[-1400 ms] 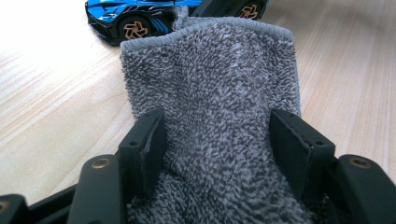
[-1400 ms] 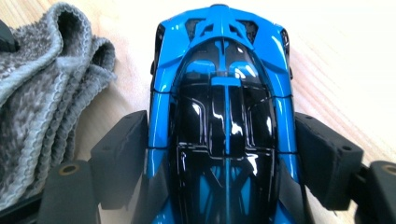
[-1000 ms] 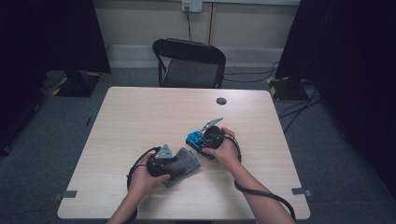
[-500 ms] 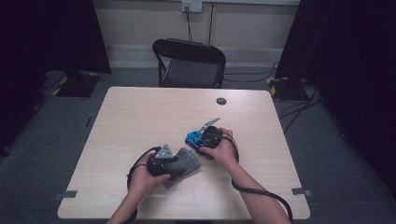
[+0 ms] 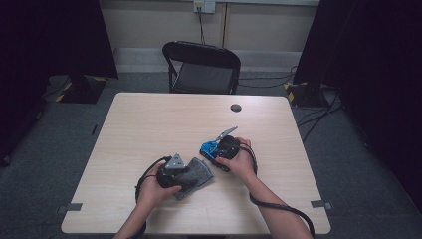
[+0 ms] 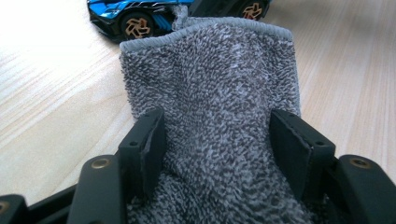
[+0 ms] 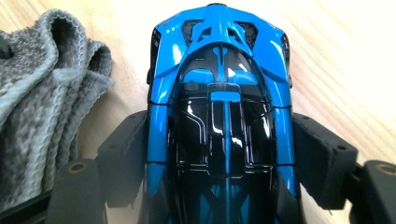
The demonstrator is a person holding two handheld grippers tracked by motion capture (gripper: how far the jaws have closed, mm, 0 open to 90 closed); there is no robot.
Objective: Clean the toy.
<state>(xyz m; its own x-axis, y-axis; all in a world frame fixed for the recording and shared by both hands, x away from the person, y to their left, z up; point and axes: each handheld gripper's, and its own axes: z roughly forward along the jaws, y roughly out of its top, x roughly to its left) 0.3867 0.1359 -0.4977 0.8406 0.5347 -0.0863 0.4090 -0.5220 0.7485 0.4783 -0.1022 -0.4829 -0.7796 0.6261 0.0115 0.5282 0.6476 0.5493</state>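
Two things mid-table, toy car [image 5: 209,148] beside cloth [image 5: 195,175], edges well apart.

The right hand-held gripper [image 7: 219,154] has closed its jaws slightly around the blue toy car [image 7: 219,93].

A pale wooden bench [image 5: 149,129] stands on grey carpet [image 5: 59,149]. Behind it sits a black folding chair [image 5: 203,67] before a beige wall [image 5: 149,25] with a socket [image 5: 204,6]. Dark curtains [image 5: 50,40] hang on both sides.

Blue/blk toy car [image 7: 224,116], grey towel [image 6: 210,116], black grippers.
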